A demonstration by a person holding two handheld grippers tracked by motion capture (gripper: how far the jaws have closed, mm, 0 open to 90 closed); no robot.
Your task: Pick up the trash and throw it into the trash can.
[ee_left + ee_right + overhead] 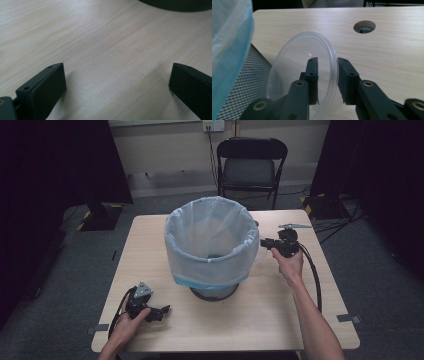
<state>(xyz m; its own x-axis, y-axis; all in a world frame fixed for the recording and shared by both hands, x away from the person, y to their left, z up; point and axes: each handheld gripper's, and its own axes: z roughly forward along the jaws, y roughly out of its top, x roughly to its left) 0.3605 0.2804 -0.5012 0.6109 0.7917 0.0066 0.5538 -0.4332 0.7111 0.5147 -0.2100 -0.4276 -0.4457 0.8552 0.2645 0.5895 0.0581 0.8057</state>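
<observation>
1. One clear plastic bowl point(302, 75) stands on edge between the jaws of the right gripper point(327, 75), its rim pinched at the bowl's three o'clock.
2. Bowl and gripper sit at three o'clock of the lined mesh bin point(210, 247).
3. Left gripper point(159, 312), jaws spread wide, rests at seven o'clock on the table point(280, 315).
</observation>
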